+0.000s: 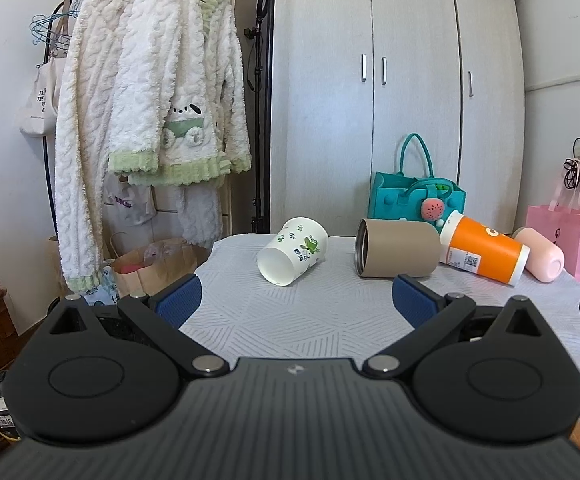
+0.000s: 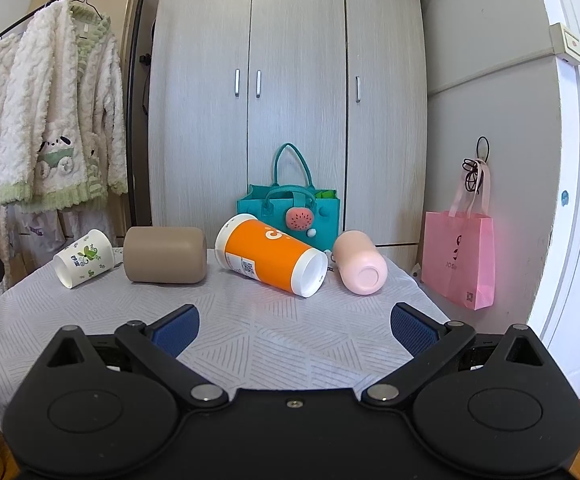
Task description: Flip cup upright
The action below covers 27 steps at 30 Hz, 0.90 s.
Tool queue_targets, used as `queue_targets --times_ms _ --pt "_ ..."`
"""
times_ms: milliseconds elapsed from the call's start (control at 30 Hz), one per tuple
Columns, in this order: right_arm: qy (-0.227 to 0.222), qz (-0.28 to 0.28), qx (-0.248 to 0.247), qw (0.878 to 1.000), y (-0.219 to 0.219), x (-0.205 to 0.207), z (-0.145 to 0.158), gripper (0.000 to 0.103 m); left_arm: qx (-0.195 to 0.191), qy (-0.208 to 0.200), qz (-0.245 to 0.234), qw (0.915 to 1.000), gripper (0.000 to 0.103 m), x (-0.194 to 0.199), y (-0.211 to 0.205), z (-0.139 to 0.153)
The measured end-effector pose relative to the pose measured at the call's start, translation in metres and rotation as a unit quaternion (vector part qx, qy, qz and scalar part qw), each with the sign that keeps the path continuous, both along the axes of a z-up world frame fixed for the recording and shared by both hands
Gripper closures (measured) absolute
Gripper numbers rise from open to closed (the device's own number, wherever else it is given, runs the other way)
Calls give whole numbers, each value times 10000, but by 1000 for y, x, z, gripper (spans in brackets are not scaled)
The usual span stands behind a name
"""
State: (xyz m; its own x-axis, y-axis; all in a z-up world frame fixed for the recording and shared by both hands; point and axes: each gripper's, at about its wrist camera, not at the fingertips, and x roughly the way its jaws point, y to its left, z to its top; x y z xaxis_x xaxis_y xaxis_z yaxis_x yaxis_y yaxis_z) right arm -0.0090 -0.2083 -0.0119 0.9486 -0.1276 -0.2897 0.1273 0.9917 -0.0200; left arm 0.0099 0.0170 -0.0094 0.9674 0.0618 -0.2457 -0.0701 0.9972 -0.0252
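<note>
Several cups lie on their sides in a row on the cloth-covered table (image 1: 290,320). From left: a white paper cup with green leaves (image 1: 292,250) (image 2: 84,258), a tan tumbler (image 1: 396,248) (image 2: 165,255), an orange and white cup (image 1: 484,248) (image 2: 270,256), and a pink cup (image 1: 540,258) (image 2: 360,262). My left gripper (image 1: 296,300) is open and empty, short of the white cup and tan tumbler. My right gripper (image 2: 294,326) is open and empty, short of the orange cup.
A teal felt bag (image 1: 414,192) (image 2: 290,208) stands behind the cups. A pink paper bag (image 2: 460,258) hangs at the right wall. A wardrobe (image 2: 290,100) is behind. Fluffy clothes hang on a rack (image 1: 150,100) at left, with a paper bag (image 1: 154,266) below.
</note>
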Motion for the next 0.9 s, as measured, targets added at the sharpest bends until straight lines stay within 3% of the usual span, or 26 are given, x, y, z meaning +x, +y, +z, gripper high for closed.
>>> queue_targets --times_ms 900 --pt "178 -2 62 9998 -1 6 -8 0 -15 174 -85 9998 0 4 -5 -6"
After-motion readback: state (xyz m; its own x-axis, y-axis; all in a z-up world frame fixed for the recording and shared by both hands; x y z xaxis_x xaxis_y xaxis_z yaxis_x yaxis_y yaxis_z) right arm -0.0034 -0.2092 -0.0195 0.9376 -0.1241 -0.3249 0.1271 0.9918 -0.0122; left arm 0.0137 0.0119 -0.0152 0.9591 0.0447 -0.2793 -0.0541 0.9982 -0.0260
